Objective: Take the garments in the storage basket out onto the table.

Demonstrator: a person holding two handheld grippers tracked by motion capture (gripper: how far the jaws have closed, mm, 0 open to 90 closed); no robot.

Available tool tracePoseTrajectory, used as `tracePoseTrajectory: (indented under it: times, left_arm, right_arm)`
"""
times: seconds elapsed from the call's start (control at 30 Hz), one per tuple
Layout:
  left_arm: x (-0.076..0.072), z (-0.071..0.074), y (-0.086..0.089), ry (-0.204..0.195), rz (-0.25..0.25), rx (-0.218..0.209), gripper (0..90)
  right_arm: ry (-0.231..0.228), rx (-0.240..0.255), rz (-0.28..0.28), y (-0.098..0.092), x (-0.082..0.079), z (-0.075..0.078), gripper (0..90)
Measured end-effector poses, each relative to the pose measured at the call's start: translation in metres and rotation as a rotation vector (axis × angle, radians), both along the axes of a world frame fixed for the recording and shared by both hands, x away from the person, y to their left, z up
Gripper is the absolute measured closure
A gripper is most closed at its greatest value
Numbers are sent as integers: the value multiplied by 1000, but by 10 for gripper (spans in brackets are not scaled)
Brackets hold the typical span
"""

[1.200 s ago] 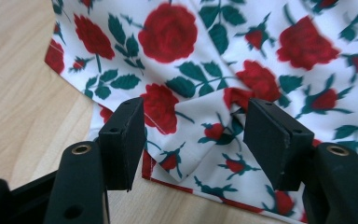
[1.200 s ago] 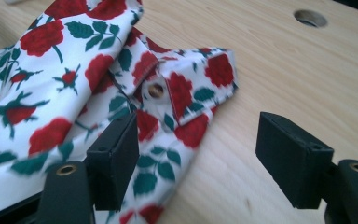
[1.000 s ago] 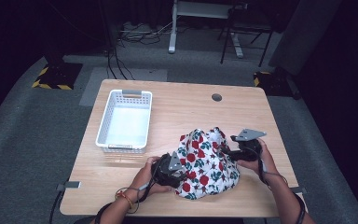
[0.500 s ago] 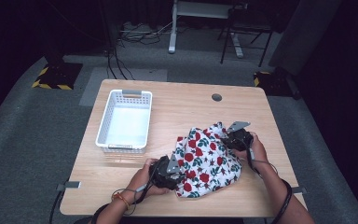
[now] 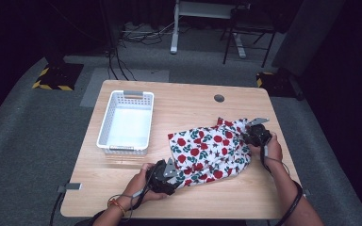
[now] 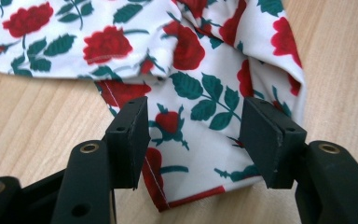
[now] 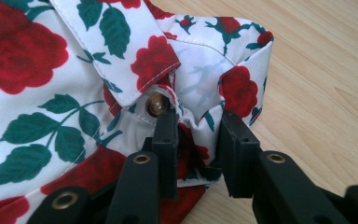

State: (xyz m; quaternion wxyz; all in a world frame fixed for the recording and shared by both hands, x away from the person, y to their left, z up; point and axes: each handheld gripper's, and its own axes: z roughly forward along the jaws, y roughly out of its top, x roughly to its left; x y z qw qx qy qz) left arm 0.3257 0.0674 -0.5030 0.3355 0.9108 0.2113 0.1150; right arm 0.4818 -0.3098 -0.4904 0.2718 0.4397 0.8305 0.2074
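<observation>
We see the rose-print garment point(image 5: 207, 150) lying lower right of centre, its long axis running lower left to upper right. Our left gripper point(image 6: 193, 140) straddles one corner, jaws apart; our right gripper point(image 7: 196, 151), just closing, pinches the collar end.

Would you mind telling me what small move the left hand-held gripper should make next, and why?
Probably close the left hand-held gripper on the shirt. Its jaws stand open astride the hem corner, with cloth between them but not pinched, while the right hand-held gripper has a fold near the collar button between its narrowed jaws.
</observation>
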Motion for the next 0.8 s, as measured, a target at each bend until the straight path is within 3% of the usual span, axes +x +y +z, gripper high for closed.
tracePoseTrajectory:
  times: [0.27,0.43,0.53,0.63,0.8]
  left_arm:
    - [-16,1,-6,13,-45,8,434]
    - [-26,2,-14,23,-89,14,416]
    - [-25,6,-19,13,-95,-17,400]
    - [-18,16,-26,-17,-88,-47,404]
    - [7,24,-45,-70,-67,-24,428]
  right_arm:
    - [-12,13,-21,-5,1,-1,600]
    - [-19,41,-37,-9,2,0,446]
    - [-51,74,-8,-8,-7,6,424]
    - [-80,128,58,-4,-25,15,416]
    - [-91,155,201,5,-65,24,399]
